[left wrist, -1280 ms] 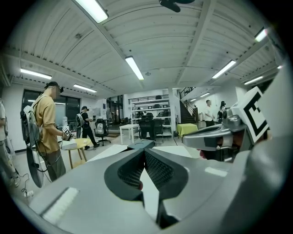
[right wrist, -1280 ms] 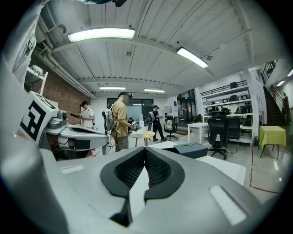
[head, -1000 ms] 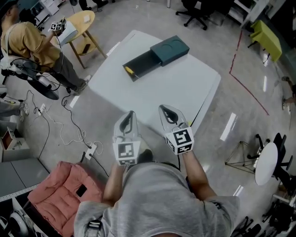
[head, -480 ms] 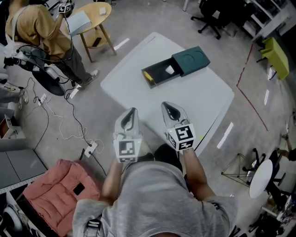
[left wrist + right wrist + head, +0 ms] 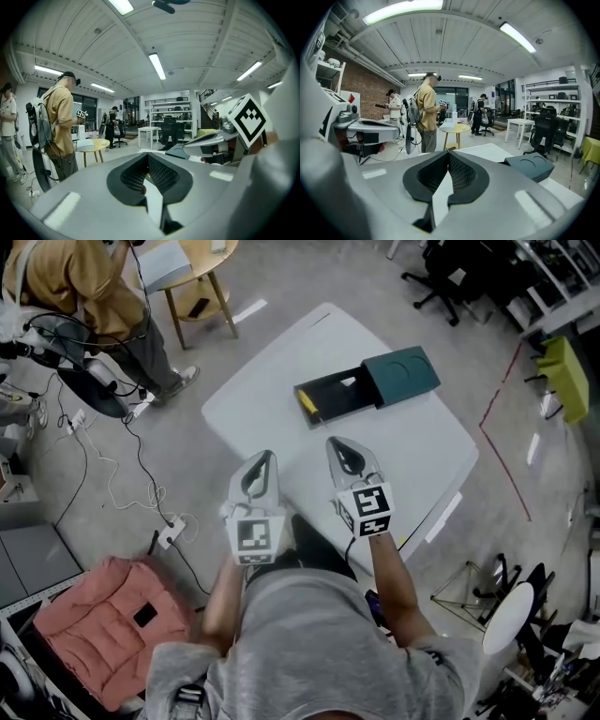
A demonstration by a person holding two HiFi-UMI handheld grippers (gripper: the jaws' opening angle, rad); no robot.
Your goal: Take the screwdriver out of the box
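Since the earlier frame: the box (image 5: 367, 388) has shifted from upper centre to lower and further right in the head view. The table (image 5: 281, 381) fills more of the frame. The person in the tan top (image 5: 66, 277) has drifted into the upper left corner. My two grippers keep their spot at lower centre.

1. Left gripper (image 5: 261, 467): jaws together, nothing between them. It is at the near edge of the table, well apart from the box. Its own view (image 5: 148, 159) shows the pads meeting at the tip.
2. Right gripper (image 5: 339, 451): jaws together, empty, as its own view (image 5: 449, 161) confirms. It is just right of the left gripper, over the table and short of the box.
3. Box: on the table, upper centre-right of the head view. Its dark tray (image 5: 333, 397) is pulled out to the left of a teal sleeve (image 5: 403, 371). The sleeve also shows at the right of the right gripper view.
4. Screwdriver (image 5: 307, 404): lies in the tray at its left end, yellow handle showing, touched by neither gripper.
5. Table: white, set cornerwise in the head view, carrying only the box.
6. Surroundings: a round wooden side table (image 5: 202, 259) at the upper left, cables (image 5: 122, 484) on the floor at the left, a pink cushion (image 5: 103, 624) at the lower left, and a red floor line (image 5: 506, 456) at the right.
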